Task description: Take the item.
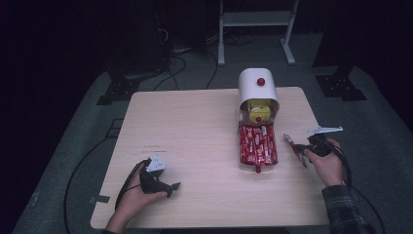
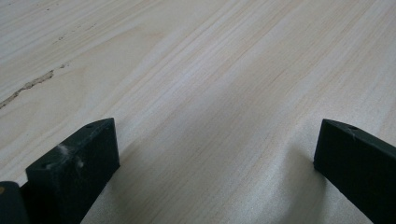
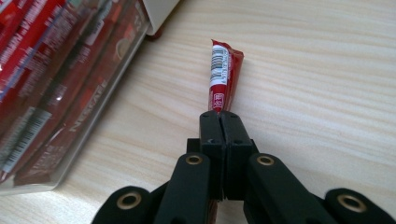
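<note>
- Pinching one end of a red stick sachet, the right gripper has its fingers pressed together on the packet, which juts out ahead of them just above the tabletop.
- In the high view the right gripper sits just right of the clear tray, with the stick sachet angled away from the hand and near the tray's side.
- Judged from this, the step is moving the sachet beside the tray; keeping the grip firm and the packet level should stop it twisting or catching on the tray's wall.
- The left gripper lies idle on the tabletop, well apart, fingers spread with nothing between them.
- The sachet carries a barcode on a white panel; its small print is too fine to read.
- Sachets in the tray show "NESCAFE" lettering and another barcode.
- Behind the tray stands a white dispenser with a red knob.
</note>
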`<action>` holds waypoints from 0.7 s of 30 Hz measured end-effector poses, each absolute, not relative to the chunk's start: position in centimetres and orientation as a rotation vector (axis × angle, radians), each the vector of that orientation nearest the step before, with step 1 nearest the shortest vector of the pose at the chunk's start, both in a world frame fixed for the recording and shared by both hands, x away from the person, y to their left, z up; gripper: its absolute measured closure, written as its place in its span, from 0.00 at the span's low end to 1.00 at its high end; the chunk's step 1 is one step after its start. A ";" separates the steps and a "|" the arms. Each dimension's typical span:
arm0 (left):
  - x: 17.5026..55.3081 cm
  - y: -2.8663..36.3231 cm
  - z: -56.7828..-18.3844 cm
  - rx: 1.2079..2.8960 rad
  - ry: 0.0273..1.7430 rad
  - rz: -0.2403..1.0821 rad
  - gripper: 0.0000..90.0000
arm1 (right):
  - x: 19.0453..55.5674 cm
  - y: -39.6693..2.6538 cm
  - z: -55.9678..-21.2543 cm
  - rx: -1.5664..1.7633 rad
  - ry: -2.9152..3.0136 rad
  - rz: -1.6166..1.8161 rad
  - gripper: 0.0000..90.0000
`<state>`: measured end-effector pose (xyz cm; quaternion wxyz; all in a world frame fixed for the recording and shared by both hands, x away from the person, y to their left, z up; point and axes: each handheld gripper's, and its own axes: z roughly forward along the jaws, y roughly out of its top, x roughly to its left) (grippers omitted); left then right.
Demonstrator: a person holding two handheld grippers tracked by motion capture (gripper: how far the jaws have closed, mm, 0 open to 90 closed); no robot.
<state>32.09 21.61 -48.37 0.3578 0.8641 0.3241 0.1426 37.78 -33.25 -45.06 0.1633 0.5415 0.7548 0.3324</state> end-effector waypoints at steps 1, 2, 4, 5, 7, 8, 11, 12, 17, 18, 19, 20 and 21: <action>32.1 21.6 -48.4 2.230 0.836 0.368 0.00 | 37.8 -33.3 -45.2 1.544 2.157 0.940 0.99; 32.1 21.6 -48.4 2.230 0.836 0.368 0.00 | 37.8 -33.3 -45.2 1.549 2.158 0.940 0.99; 32.1 21.6 -48.4 2.230 0.836 0.369 0.00 | 37.8 -33.3 -45.3 1.552 2.159 0.932 0.98; 32.1 21.6 -48.4 2.230 0.836 0.368 0.00 | 37.9 -33.3 -45.3 1.555 2.158 0.933 0.98; 32.1 21.6 -48.4 2.230 0.836 0.368 0.00 | 37.9 -33.4 -45.4 1.553 2.160 0.930 0.98; 32.1 21.6 -48.4 2.228 0.836 0.368 0.00 | 37.9 -33.3 -45.5 1.556 2.161 0.926 0.98; 32.1 21.6 -48.4 2.231 0.836 0.368 0.00 | 37.9 -33.3 -45.6 1.551 2.168 0.918 0.98; 32.1 21.6 -48.4 2.230 0.836 0.368 0.00 | 37.9 -33.2 -45.6 1.555 2.169 0.917 0.98; 32.1 21.6 -48.4 2.228 0.836 0.369 0.00 | 37.9 -33.2 -45.7 1.542 2.171 0.907 0.96; 32.1 21.6 -48.4 2.231 0.836 0.368 0.00 | 37.9 -33.1 -45.7 1.541 2.172 0.908 0.94; 32.1 21.6 -48.4 2.230 0.837 0.368 0.00 | 37.9 -33.1 -45.7 1.538 2.170 0.910 0.92; 32.1 21.6 -48.4 2.230 0.836 0.368 0.00 | 37.9 -33.1 -45.7 1.535 2.169 0.910 0.89; 32.1 21.6 -48.4 2.230 0.836 0.369 0.00 | 37.9 -33.1 -45.7 1.533 2.172 0.911 0.85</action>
